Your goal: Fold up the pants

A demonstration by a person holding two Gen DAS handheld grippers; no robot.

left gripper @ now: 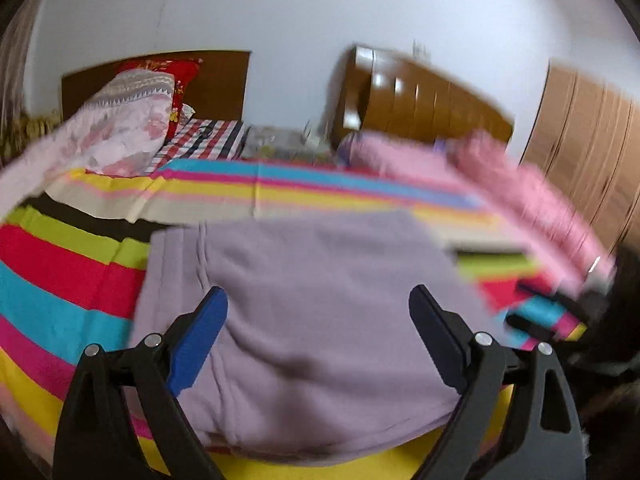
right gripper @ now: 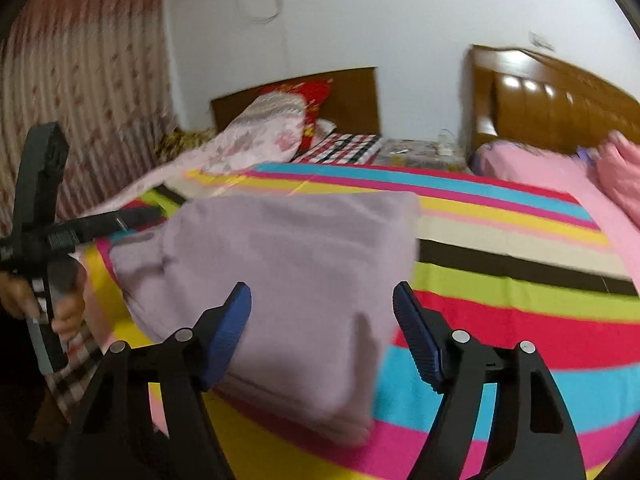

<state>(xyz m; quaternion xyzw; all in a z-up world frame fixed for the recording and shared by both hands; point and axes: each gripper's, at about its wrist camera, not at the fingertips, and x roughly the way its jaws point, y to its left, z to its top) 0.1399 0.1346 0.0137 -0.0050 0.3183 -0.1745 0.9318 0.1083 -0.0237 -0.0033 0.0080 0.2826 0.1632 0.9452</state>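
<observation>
Pants (right gripper: 288, 280), lilac, folded into a thick block on the striped bedsheet (right gripper: 520, 312). Left gripper (left gripper: 318, 312) spread wide above the cloth, nothing pinched; right gripper (right gripper: 322, 308) likewise spread, pads clear of the fabric. Judged near finished: press layers flat, square the edges. Long axis unclear through blur; seemingly runs toward the headboard (right gripper: 560, 108), neat fold edge at far end.

Plain lilac pants (right gripper: 288, 272) on a rainbow-striped bedsheet (right gripper: 520, 308).
</observation>
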